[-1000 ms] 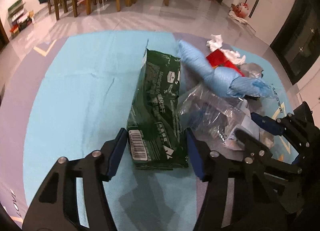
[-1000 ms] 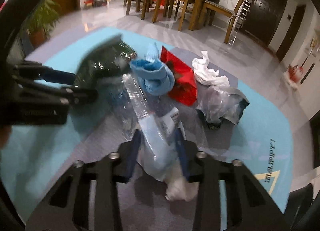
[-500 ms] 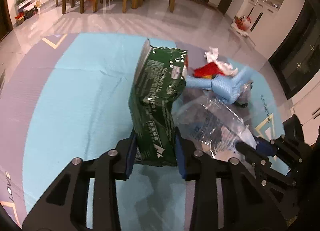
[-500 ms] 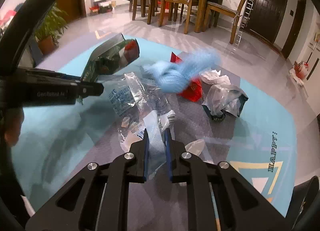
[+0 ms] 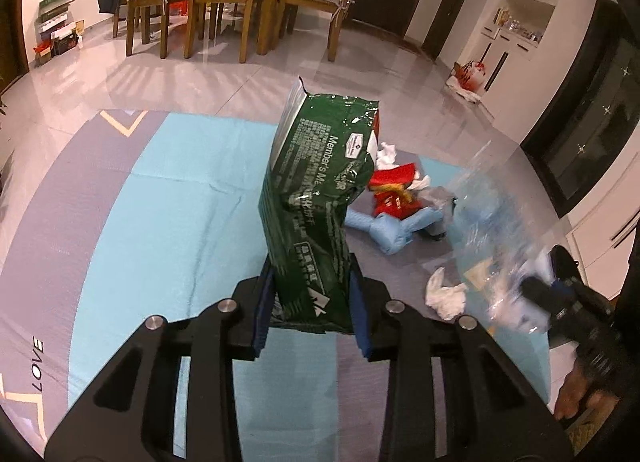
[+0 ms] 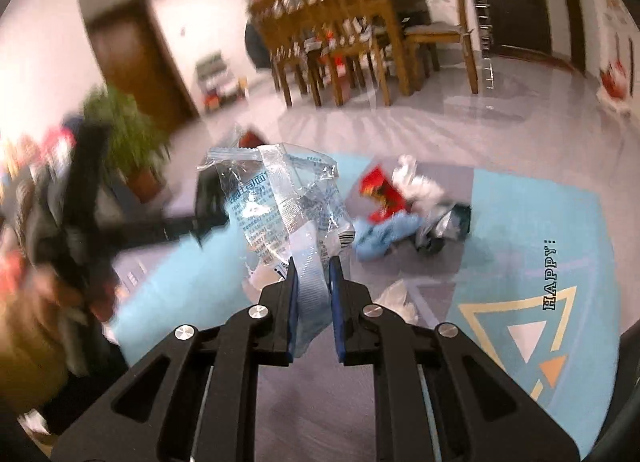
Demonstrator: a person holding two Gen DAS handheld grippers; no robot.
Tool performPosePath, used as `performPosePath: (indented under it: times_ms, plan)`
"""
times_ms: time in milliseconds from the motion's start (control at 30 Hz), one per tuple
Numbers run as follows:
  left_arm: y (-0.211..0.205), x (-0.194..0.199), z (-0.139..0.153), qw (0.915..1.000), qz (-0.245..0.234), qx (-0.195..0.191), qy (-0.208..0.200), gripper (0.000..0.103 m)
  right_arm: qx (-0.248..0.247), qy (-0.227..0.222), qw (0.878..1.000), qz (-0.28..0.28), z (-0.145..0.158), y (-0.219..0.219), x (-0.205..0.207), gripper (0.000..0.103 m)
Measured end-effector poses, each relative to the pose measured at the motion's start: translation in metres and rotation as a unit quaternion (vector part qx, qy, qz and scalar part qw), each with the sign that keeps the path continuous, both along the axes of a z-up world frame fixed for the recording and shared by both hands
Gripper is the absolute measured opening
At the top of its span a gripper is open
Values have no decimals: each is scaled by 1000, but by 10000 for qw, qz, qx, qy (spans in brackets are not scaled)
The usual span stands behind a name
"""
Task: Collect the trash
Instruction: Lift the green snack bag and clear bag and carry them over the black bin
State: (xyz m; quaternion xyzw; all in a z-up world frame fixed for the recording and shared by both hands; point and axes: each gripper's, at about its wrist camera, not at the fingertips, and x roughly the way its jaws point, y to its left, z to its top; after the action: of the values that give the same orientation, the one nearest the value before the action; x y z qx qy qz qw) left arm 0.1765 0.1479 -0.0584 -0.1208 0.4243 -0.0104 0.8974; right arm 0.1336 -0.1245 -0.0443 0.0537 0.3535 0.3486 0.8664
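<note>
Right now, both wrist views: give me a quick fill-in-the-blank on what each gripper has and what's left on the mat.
1. The left gripper is shut on a dark ____ foil bag.
2. The right gripper pinches a ____ plastic bag.
3. The red wrapper lies on the mat, not in either ____.

Missing words: green; clear; gripper
</note>
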Motion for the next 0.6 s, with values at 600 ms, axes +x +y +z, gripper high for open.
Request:
performPosePath:
  times_ms: [600]
  plan:
    - [-49, -35, 23, 9969, -498, 429, -432, 34, 661, -32, 9909, -1174, 19, -87, -22, 15]
